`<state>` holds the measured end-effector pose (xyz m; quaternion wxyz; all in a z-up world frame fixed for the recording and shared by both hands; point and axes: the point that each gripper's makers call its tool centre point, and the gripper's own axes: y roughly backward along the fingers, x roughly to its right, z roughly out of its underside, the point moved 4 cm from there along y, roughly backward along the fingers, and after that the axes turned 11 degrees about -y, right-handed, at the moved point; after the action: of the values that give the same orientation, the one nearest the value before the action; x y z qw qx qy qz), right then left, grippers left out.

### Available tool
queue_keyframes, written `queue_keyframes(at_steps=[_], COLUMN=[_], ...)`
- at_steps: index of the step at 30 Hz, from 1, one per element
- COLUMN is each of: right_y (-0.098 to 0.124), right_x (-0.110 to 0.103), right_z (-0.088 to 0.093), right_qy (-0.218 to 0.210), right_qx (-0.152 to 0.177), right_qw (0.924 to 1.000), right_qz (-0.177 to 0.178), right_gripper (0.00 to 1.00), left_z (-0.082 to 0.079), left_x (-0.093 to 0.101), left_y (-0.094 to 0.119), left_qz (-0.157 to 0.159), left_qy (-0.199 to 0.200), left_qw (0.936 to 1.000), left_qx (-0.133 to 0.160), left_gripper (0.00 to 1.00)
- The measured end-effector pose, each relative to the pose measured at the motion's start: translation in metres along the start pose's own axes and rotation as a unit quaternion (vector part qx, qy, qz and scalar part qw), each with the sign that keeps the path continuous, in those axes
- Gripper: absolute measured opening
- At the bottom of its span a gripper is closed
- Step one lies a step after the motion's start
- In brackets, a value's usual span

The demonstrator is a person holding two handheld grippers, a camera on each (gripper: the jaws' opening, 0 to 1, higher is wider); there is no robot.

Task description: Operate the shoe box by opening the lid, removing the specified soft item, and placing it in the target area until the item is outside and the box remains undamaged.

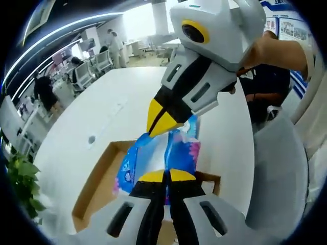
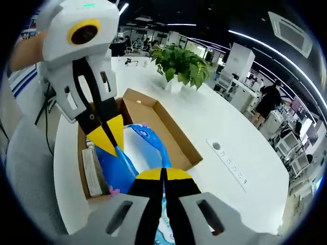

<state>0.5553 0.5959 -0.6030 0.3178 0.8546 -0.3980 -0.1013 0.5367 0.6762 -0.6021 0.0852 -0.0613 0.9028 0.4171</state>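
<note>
A blue soft pack point(image 1: 153, 155) with a pink patch is held between both grippers over the open cardboard shoe box point(image 1: 94, 181) on the white table. My left gripper point(image 1: 166, 176) is shut on the pack's near end. The right gripper point(image 1: 162, 121) comes down from the upper right, and its yellow tips pinch the pack's far end. In the right gripper view, my right gripper point(image 2: 163, 173) is shut on the blue pack point(image 2: 150, 140). The left gripper point(image 2: 110, 137) reaches in from the upper left onto the same pack, above the box point(image 2: 171, 130).
A pale flat bundle point(image 2: 92, 173) lies along one box wall. A potted plant point(image 2: 179, 64) stands beyond the box, and a socket strip point(image 2: 227, 155) is set into the table point(image 2: 225, 117). A grey chair point(image 1: 281, 168) sits beside the table. People stand far off.
</note>
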Motion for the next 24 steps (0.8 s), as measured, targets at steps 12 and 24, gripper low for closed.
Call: queue_keyframes(at_steps=[12,24], right_y=[0.024,0.043], right_x=[0.025,0.051], right_z=[0.029,0.056], right_qy=[-0.017,-0.032], right_qx=[-0.014,-0.025], right_qw=[0.9996,0.9987], right_qz=[0.016,0.03], right_gripper=[0.0,0.0], left_z=[-0.033,-0.059], left_x=[0.01,0.017], left_y=[-0.03,-0.058], left_qz=[0.027,0.047], left_qy=[-0.017,-0.02], left_qw=[0.9994,0.9984], left_qx=[0.011,0.023], left_gripper=[0.0,0.0])
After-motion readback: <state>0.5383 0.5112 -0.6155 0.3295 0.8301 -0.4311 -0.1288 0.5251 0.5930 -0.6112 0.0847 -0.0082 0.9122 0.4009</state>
